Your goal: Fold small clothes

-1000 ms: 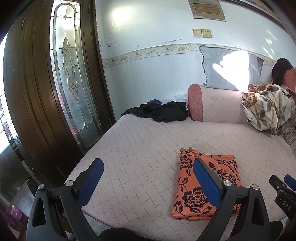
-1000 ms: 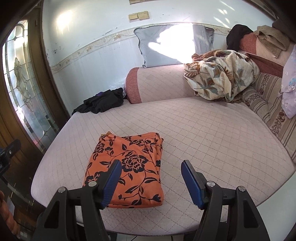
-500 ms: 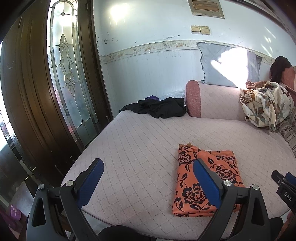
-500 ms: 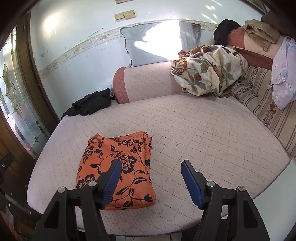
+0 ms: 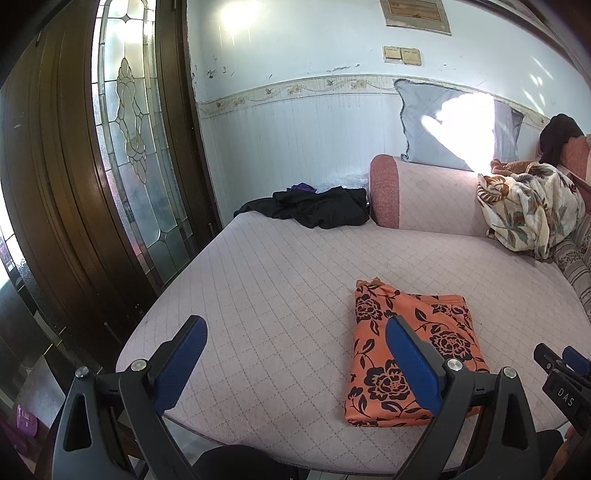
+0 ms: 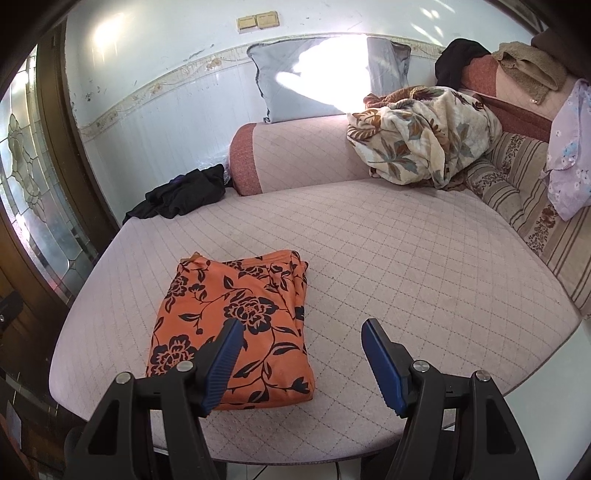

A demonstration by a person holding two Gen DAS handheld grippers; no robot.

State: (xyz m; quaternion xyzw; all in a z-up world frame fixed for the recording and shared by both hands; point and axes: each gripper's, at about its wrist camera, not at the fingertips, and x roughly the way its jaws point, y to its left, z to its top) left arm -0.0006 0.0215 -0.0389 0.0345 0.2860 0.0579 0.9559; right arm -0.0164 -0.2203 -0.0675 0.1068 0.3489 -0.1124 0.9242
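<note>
1. The orange floral garment (image 6: 236,325) lies folded into a neat rectangle on the quilted pink cushion (image 6: 406,258), in the lower left of the right wrist view and the lower right of the left wrist view (image 5: 410,354). It sits close to the cushion's near edge.

2. The left gripper (image 5: 293,363) is spread wide and holds nothing; its right blue pad (image 5: 412,369) overlaps the garment in the picture, but I cannot tell whether it touches the cloth.

3. The right gripper (image 6: 301,363) is likewise spread apart and empty, poised at the garment's near right corner.

4. Handling, as I judge it: the cloth looks thin, light and limp, with several layers stacked. It would sag and unfold if lifted by one corner. Nothing about it seems fragile, and the quilted surface should keep it from sliding.

5. The best hold is probably along the stacked edge at the right side of the rectangle, pinching all layers together, one gripper at each end.

6. Writing: the letters "DAS" (image 5: 565,396) show on a black part at the lower right edge of the left wrist view. The framed plaque (image 5: 417,14) at top is unreadable.
</note>
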